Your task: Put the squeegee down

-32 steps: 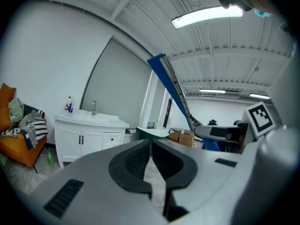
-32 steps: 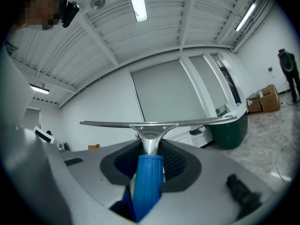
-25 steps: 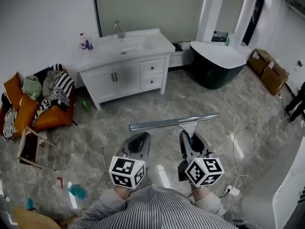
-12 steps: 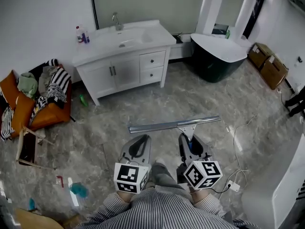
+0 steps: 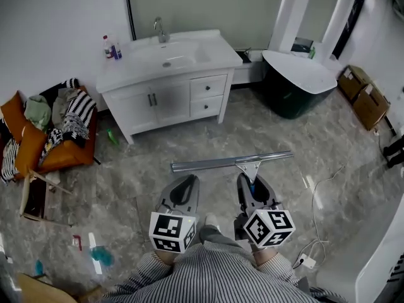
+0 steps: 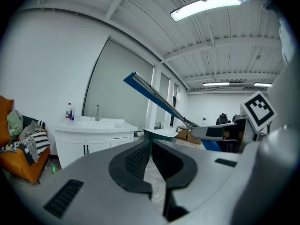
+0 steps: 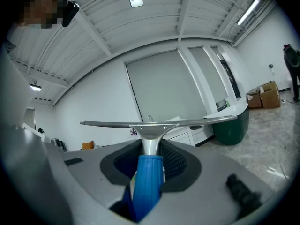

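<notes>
Between right gripper (image 7: 151,150) jaws, blue-handled squeegee (image 7: 147,179)

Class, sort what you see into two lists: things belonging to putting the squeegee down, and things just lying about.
Job: blue-handled metal squeegee; right tongs, gripping its handle.
Lying about: white vanity cabinet; orange armchair piled with clothes; dark green bathtub; brown cardboard boxes.

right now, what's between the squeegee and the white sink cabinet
Nothing but floor: in the head view, only bare grey marble floor shows between the squeegee and the white sink cabinet.
</notes>
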{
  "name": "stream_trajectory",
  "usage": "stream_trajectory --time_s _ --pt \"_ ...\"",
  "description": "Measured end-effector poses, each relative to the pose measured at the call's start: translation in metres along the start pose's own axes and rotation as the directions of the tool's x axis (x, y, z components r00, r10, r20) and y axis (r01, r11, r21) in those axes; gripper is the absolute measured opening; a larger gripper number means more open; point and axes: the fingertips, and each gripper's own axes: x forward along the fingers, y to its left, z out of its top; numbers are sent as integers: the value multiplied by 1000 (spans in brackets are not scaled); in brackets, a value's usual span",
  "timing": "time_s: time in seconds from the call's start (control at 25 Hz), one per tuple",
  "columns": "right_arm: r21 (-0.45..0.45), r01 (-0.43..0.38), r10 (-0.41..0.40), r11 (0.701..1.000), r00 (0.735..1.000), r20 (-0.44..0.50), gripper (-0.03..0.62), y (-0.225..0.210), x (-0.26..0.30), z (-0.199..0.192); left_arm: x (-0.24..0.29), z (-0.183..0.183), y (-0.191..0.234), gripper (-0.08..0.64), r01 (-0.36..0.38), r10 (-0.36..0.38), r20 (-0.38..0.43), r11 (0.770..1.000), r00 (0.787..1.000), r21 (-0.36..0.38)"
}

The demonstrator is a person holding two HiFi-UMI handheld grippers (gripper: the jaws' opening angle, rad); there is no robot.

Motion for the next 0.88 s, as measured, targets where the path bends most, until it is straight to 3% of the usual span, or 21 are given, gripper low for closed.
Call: stream_trajectory --time_s 0.16,0.64,0.88 --pt "-3 -30 30 1000 999 -15 120 -15 40 15 42 17 8 29 1 -1 11 1000 1000 25" --pt "-23 -77 76 997 997 -16 120 -88 143 68 168 50 35 29 -56 56 36 998 998 8" --pt "37 -93 94 995 995 -30 120 -108 174 72 203 52 46 28 -87 87 34 996 996 -13"
